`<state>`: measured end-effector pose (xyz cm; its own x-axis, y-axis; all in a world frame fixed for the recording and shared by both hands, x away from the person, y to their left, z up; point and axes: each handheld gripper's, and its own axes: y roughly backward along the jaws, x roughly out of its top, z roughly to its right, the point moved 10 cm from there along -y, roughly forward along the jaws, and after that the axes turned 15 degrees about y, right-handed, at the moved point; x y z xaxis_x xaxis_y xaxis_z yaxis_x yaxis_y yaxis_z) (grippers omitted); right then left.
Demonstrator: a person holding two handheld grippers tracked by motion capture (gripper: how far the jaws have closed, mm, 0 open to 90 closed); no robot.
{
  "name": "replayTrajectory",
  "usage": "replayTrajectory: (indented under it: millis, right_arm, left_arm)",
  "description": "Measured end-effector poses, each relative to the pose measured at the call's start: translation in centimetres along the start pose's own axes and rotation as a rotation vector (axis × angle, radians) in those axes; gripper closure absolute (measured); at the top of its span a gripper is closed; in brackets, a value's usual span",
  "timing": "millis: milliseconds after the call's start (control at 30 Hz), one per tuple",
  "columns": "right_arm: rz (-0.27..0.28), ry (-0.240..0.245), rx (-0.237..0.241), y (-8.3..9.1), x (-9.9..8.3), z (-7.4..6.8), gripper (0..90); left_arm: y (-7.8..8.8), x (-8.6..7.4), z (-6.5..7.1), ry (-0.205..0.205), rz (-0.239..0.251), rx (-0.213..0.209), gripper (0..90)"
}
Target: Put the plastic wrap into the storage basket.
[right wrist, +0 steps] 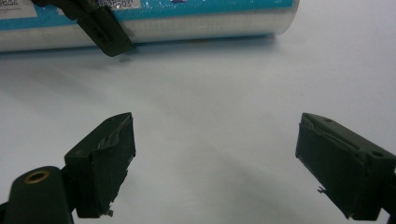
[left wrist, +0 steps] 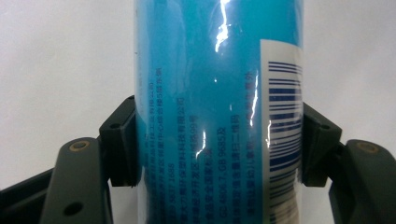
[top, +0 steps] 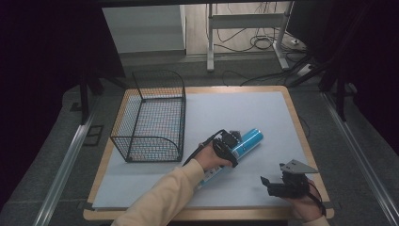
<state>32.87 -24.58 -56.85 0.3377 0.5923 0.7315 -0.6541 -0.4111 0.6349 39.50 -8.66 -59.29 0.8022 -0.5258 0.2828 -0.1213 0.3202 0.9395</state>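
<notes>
A blue cylindrical can with a white barcode label lies on its side on the white mat, right of the wire basket. My left gripper is shut on the blue can, one jaw pressed against each side of its body. Near the front right edge of the table, my right gripper is open with nothing between its jaws. It points across the mat at the can, which lies some way ahead of it.
A black wire basket stands at the left of the mat, open at the top. The mat covers a wooden table. Beyond the table are a desk frame and floor cables.
</notes>
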Motion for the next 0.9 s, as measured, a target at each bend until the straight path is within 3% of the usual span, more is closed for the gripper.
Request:
replayTrajectory:
  millis: [400,900]
  right_arm:
    - [0.003,-0.003,-0.007,0.1,-0.1,0.3,12.3]
    - [-0.003,-0.004,-0.014,0.0,-0.2,0.5,12.4]
  left_arm:
    - [0.9,0.1,0.0,-0.008,0.014,-0.025,31.9]
    - [2.5,-0.1,-0.6,-0.018,0.042,-0.018,31.9]
